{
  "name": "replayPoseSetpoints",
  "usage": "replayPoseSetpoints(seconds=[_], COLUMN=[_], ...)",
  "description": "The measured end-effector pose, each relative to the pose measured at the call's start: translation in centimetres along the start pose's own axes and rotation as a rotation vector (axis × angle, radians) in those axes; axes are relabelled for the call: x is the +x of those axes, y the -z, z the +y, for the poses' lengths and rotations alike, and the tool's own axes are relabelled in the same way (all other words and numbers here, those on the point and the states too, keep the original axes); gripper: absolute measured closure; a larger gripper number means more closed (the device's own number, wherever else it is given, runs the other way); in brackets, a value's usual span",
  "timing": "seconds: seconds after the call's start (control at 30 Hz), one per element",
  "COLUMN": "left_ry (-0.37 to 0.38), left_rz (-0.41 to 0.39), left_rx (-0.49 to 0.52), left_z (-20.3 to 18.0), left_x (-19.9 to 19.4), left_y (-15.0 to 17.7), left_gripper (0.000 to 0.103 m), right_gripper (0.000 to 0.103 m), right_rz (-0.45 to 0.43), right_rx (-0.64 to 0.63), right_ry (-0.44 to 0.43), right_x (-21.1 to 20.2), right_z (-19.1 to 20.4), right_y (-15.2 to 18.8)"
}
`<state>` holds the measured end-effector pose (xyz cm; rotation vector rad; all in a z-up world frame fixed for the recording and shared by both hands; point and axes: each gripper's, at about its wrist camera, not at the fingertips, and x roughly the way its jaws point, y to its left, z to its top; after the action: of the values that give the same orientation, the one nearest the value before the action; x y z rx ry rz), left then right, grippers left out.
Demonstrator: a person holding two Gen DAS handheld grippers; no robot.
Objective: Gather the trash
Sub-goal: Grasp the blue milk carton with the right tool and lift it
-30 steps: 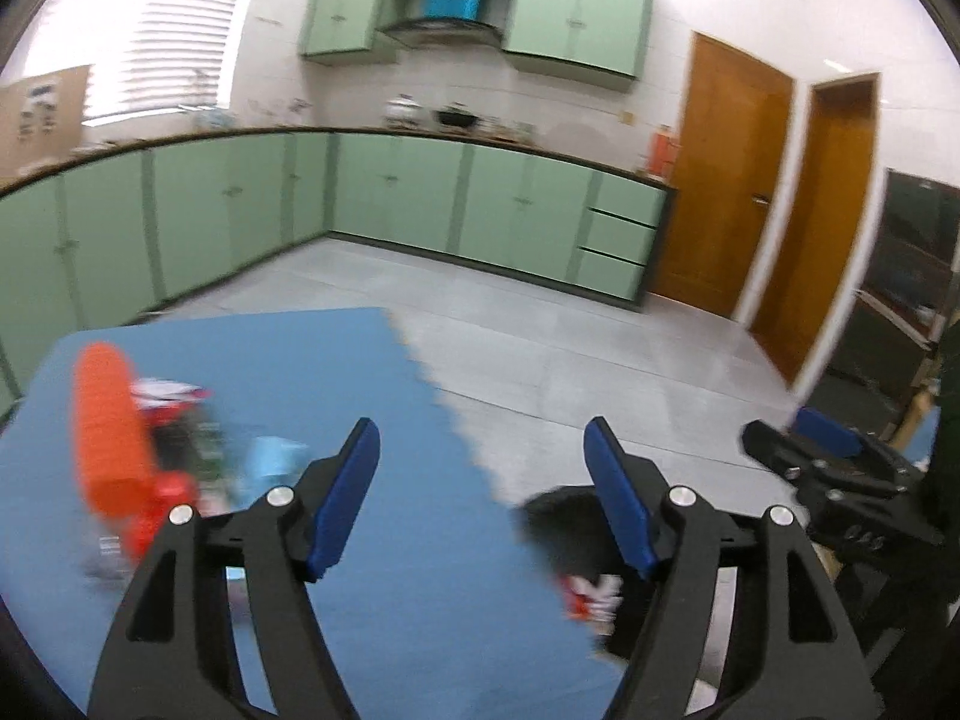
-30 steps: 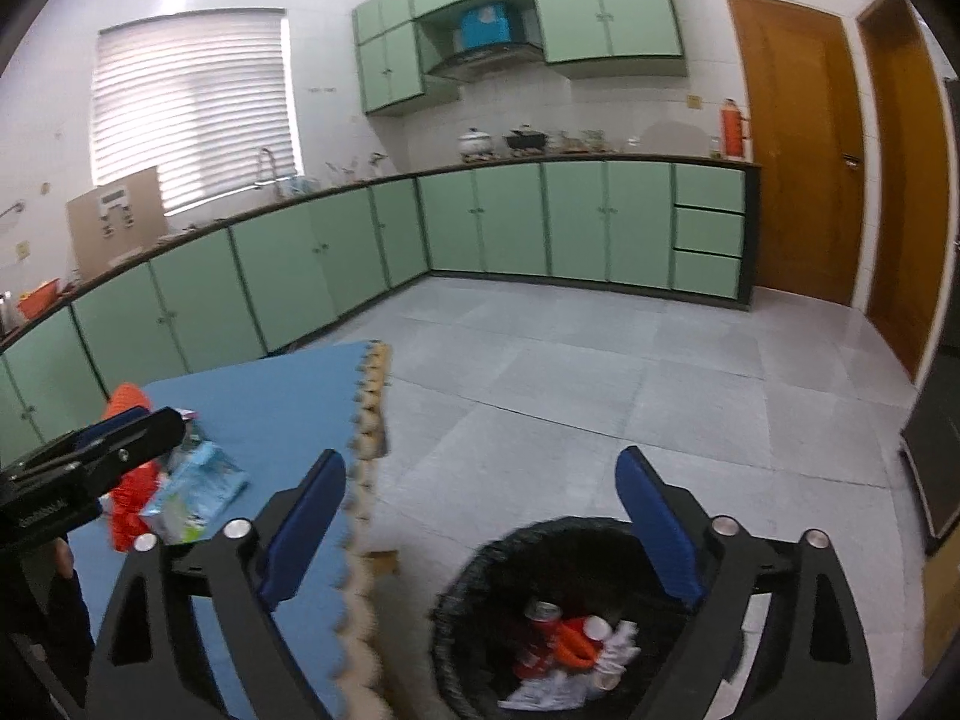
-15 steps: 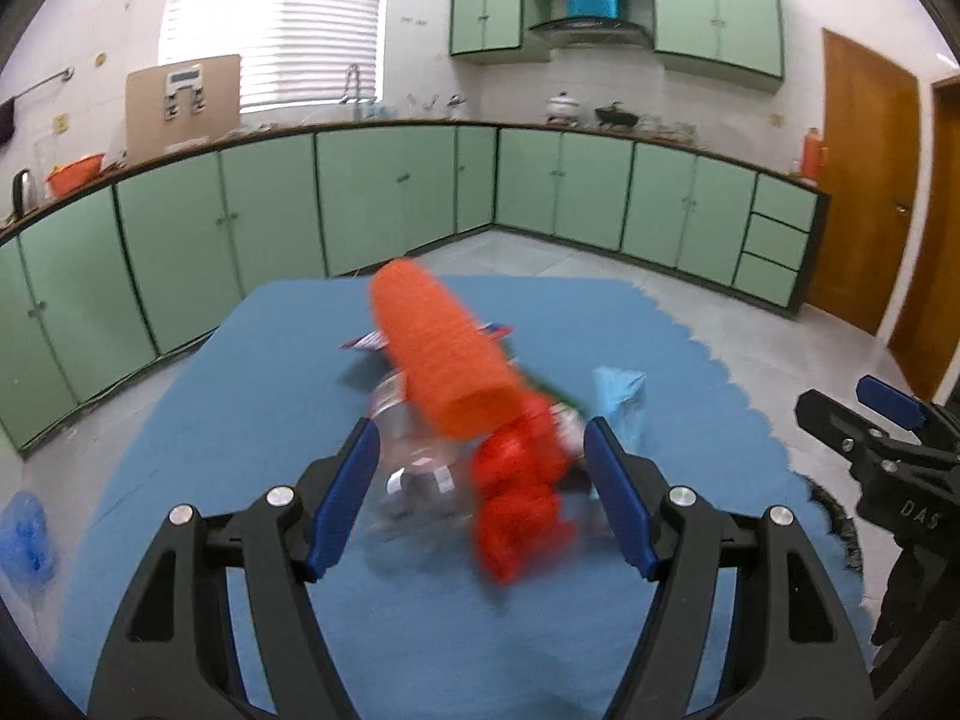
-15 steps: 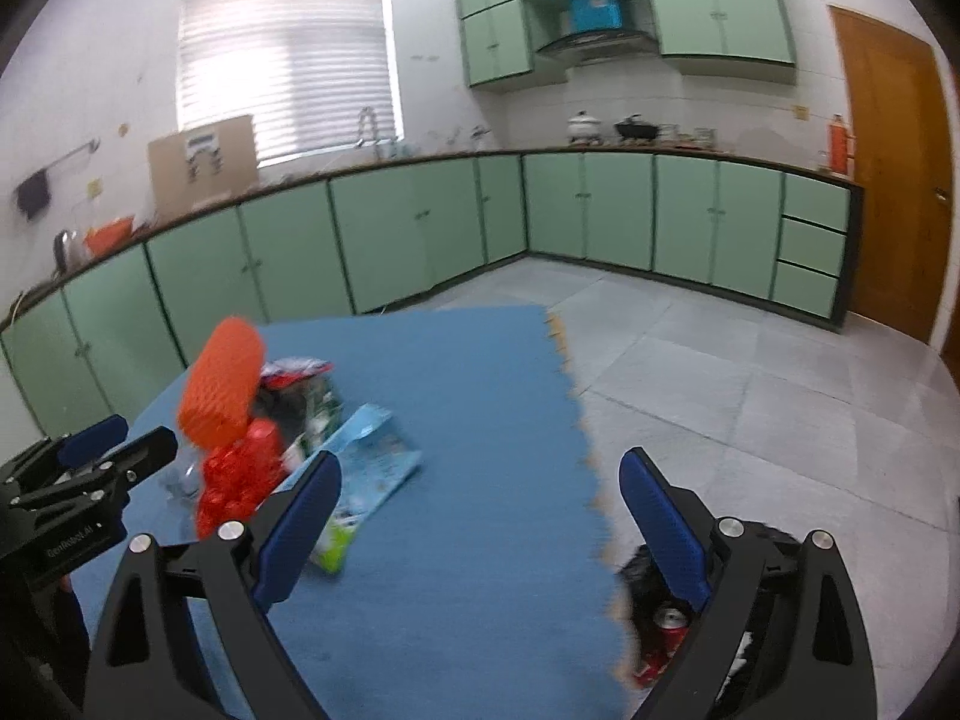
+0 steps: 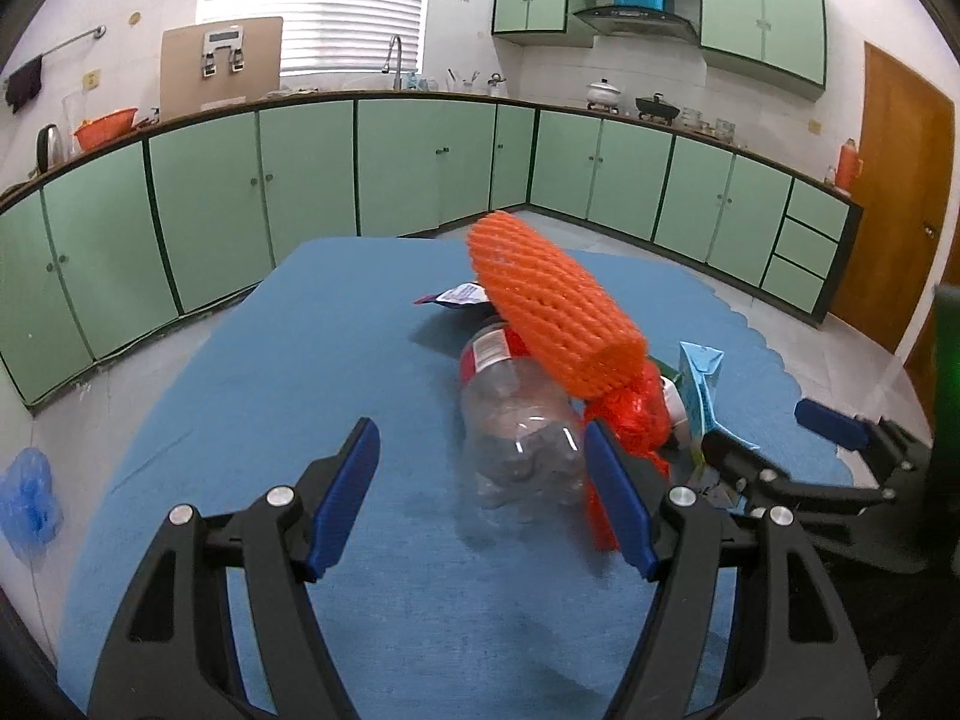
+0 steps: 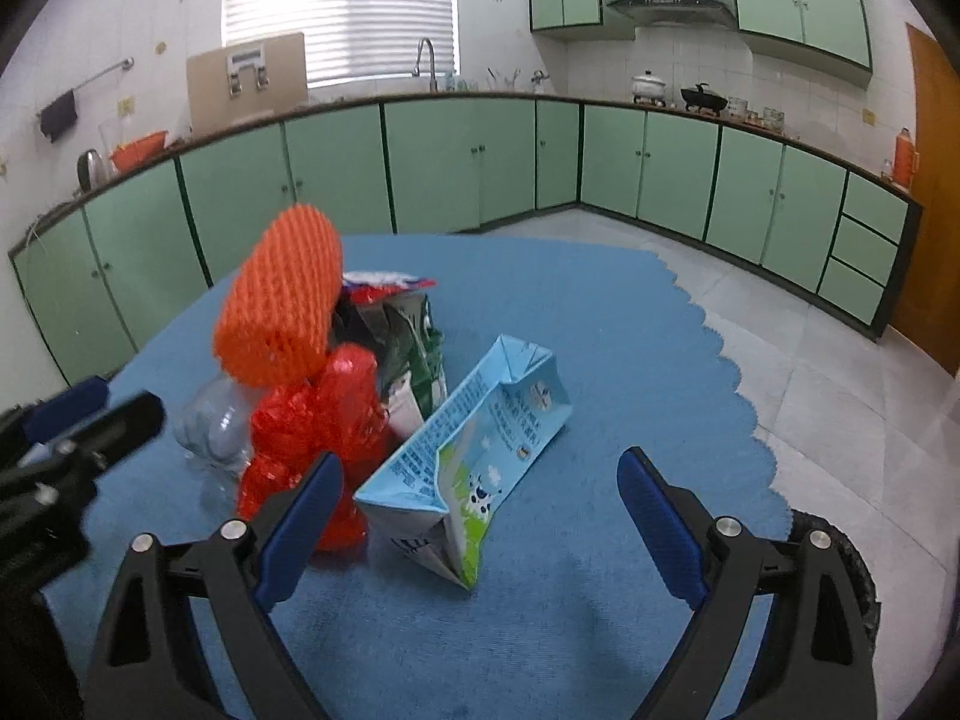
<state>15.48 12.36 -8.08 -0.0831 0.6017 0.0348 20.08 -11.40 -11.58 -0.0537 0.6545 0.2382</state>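
Observation:
A pile of trash lies on a blue mat (image 5: 288,396). An orange foam net sleeve (image 5: 552,312) leans on top; it also shows in the right wrist view (image 6: 279,294). Under it lie a clear plastic bottle (image 5: 522,420), a red crumpled wrapper (image 6: 324,414), a green carton (image 6: 414,360) and a light blue milk carton (image 6: 480,450). My left gripper (image 5: 483,498) is open, just short of the bottle. My right gripper (image 6: 480,528) is open, just short of the blue carton. Each gripper also shows in the other view: the right one (image 5: 792,450), the left one (image 6: 90,414).
A black-lined trash bin (image 6: 840,564) stands off the mat's right edge, mostly hidden. Green cabinets (image 5: 420,168) line the far walls. A blue plastic bag (image 5: 27,504) lies on the floor left of the mat. Wooden doors (image 5: 900,204) are at the right.
Both grippers swung left from the trash bin to the pile on the mat and came closer to it. Both stayed open.

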Motion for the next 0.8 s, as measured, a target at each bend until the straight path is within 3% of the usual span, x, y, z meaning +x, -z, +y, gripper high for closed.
replayPoseSetpoints(seconds=[0.23,0.53,0.8], left_ry=[0.014,0.029,0.035], left_rz=[0.008,0.018,0.02], left_rx=[0.0,0.011,0.019], left_z=[-0.6,-1.4,-1.8], left_x=[0.5,0.9,0.7], left_y=[0.1,0.4,0.7], left_gripper=[0.035,0.035,0.035], right_gripper=[0.013,0.013,0.013], right_rz=[0.018,0.018,0.031], right_rx=[-0.002,0.059,0.068], right_ry=[0.016,0.126,0.089], right_x=[0.3,-1.3,0.3], right_z=[-0.3,-4.0,-4.0], right_y=[0.2,0.3,-0.4])
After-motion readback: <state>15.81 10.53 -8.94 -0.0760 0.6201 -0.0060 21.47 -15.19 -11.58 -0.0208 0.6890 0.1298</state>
